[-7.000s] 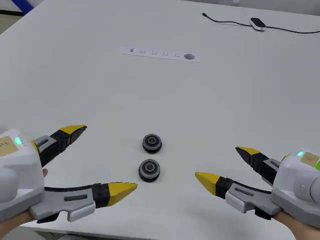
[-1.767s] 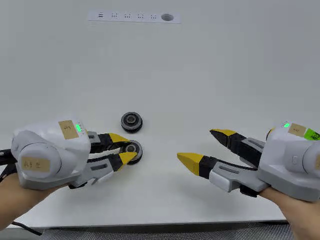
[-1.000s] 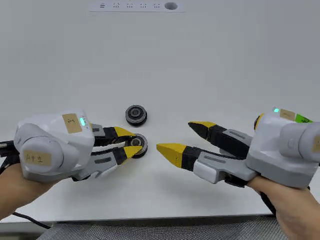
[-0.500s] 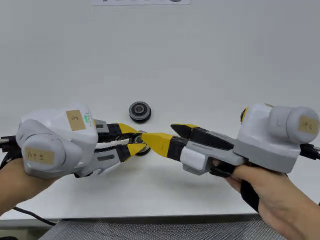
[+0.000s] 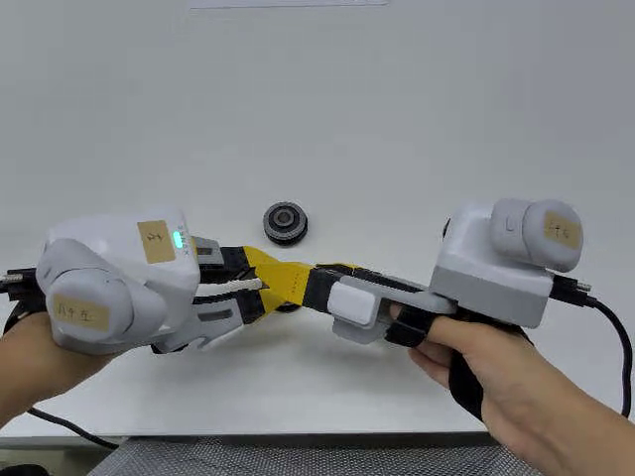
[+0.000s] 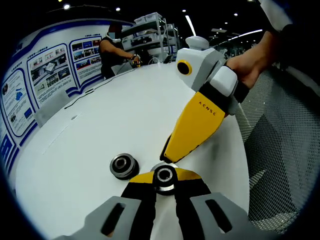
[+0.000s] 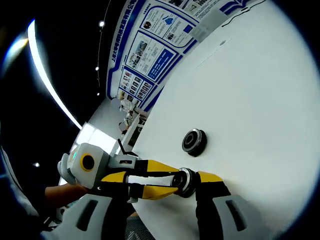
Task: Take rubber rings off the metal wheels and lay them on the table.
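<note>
- Rubber-ringed metal wheel (image 6: 164, 176), small, round and dark with a bright hub: I have it pinched in the left tool (image 5: 263, 286), yellow tips pressed on its rim from both sides.
- It sits low at the white surface (image 5: 397, 119), near the front edge. Whether it rests there or hangs just off it, I can't tell.
- Right tool (image 7: 189, 184) meets the left one nose to nose, jaws set narrow and gripping the same wheel. In the right gripper view there's a yellow tip on each side of the rim.
- In the left gripper view, one long yellow jaw of the right tool slants down and touches the wheel's far edge.
- From the head view, the two sets of yellow tips overlap and cover most of the wheel.
- Second black-ringed metal wheel (image 5: 285, 222) lies flat on the surface just beyond the tools, apart from both, with its ring on.
- A hand (image 5: 486, 362) is wrapped round the right tool's black handle, below its grey-white body.
</note>
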`<state>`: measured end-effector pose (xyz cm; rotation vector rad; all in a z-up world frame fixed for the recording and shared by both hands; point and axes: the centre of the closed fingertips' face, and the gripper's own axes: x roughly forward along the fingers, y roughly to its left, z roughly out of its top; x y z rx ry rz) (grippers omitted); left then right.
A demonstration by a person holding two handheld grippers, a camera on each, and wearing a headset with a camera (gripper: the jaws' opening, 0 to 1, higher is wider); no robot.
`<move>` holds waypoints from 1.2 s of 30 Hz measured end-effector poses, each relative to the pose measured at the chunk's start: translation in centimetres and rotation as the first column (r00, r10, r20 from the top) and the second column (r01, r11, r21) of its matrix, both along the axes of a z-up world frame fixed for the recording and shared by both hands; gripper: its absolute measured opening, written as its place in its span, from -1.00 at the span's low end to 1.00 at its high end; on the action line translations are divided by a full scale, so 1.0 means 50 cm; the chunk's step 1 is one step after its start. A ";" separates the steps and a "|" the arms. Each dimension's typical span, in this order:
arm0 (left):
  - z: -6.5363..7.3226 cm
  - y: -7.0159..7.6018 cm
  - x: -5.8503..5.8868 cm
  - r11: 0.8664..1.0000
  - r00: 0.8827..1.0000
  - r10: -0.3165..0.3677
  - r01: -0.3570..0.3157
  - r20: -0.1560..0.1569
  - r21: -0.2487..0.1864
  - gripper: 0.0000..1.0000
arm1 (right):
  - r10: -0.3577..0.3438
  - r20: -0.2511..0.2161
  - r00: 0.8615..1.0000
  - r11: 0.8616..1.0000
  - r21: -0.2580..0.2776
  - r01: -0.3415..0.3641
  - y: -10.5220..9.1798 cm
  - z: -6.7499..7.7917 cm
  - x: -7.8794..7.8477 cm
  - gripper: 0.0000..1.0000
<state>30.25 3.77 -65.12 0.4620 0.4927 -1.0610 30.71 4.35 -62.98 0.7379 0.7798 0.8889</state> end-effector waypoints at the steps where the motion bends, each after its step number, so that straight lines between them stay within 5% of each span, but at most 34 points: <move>1: 0.000 0.000 0.000 1.000 1.000 -0.002 0.002 0.000 0.001 -0.73 | 0.006 -0.003 1.000 1.000 -0.004 -0.006 0.002 -0.001 -0.002 0.10; 12: 0.000 -0.001 -0.001 1.000 1.000 -0.010 0.010 0.001 0.003 -0.73 | 0.025 -0.047 0.999 0.999 -0.018 -0.026 0.004 -0.018 -0.011 0.09; 36: -0.001 -0.001 0.000 1.000 1.000 -0.012 0.012 0.001 0.006 -0.73 | 0.046 -0.013 0.999 0.998 -0.051 -0.047 0.005 -0.017 -0.012 0.01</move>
